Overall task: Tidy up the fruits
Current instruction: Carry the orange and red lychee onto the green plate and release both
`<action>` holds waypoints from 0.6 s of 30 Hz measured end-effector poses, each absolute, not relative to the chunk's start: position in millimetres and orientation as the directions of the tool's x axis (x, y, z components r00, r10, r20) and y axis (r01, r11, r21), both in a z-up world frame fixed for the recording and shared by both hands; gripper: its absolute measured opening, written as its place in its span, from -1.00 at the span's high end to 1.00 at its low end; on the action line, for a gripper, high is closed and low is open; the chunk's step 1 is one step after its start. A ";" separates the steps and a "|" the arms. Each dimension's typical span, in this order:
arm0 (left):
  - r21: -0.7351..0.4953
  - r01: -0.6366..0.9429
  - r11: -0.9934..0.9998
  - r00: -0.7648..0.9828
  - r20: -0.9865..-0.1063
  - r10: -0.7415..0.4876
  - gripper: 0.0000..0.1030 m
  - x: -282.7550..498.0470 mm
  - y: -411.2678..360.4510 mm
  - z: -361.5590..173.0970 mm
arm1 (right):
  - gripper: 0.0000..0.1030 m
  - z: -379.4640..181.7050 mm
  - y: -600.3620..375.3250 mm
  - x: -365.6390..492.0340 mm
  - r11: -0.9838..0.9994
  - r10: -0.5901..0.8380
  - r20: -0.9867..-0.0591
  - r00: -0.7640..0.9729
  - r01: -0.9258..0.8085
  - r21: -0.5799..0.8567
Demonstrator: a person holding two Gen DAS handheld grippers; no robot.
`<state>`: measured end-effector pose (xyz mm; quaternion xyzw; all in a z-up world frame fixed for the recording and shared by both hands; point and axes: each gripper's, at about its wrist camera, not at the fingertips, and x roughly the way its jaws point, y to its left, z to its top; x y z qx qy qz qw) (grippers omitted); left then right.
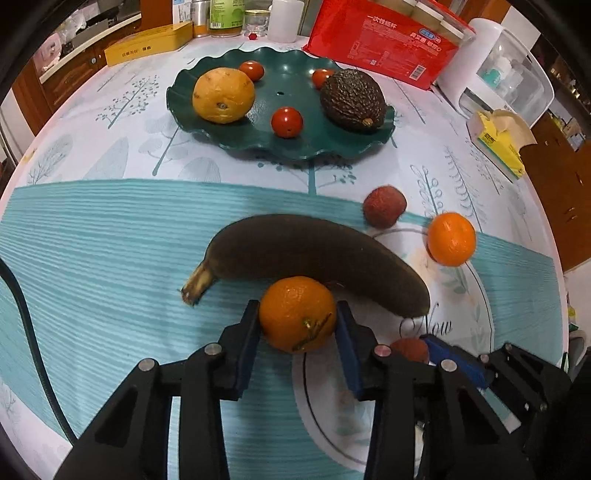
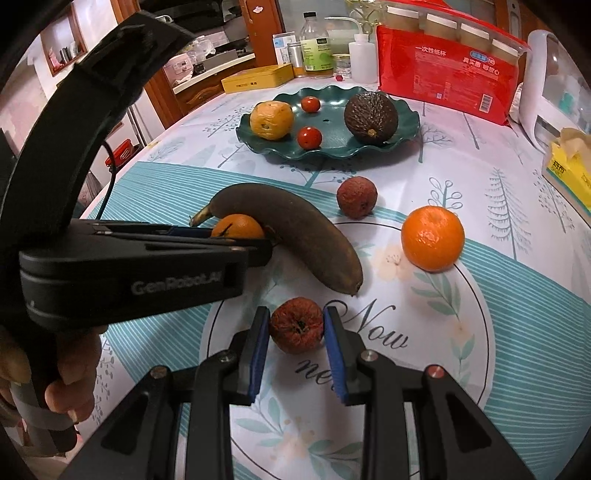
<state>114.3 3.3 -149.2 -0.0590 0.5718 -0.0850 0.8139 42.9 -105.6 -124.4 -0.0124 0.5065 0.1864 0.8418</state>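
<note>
My left gripper [image 1: 297, 317] is shut on a tangerine [image 1: 297, 314] that lies against a dark overripe banana [image 1: 314, 254]. My right gripper [image 2: 295, 328] is shut on a wrinkled red lychee [image 2: 295, 325] on the tablecloth; the left gripper [image 2: 258, 242] shows beside it with its tangerine [image 2: 238, 226]. A green wavy plate [image 1: 280, 144] at the back holds a yellow orange [image 1: 223, 95], a dark avocado [image 1: 352, 100] and three cherry tomatoes [image 1: 287, 122]. Another lychee [image 1: 384, 206] and a second tangerine [image 1: 451, 239] lie loose on the right.
A red package [image 1: 384, 44], bottles [image 1: 225, 16], a yellow box [image 1: 147, 46], a white appliance [image 1: 498, 70] and a tissue box [image 1: 498, 142] stand along the back and right of the table. The table edge curves at left.
</note>
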 end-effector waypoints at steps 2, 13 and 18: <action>-0.210 0.078 0.975 0.317 -0.922 -0.224 0.27 105.9 6.8 -146.6 | 0.42 -124.2 -106.9 41.9 0.930 0.306 -0.858 0.412 -0.323 0.177; -0.168 0.145 0.975 0.378 -0.901 -0.212 0.27 72.6 23.9 -78.2 | 0.43 -72.4 -115.6 42.6 0.914 0.373 -0.817 0.440 -0.327 0.241; -0.163 0.162 0.973 0.451 -0.865 -0.220 0.27 75.5 36.1 -17.8 | 0.43 -17.1 -117.4 52.8 0.906 0.397 -0.769 0.501 -0.350 0.240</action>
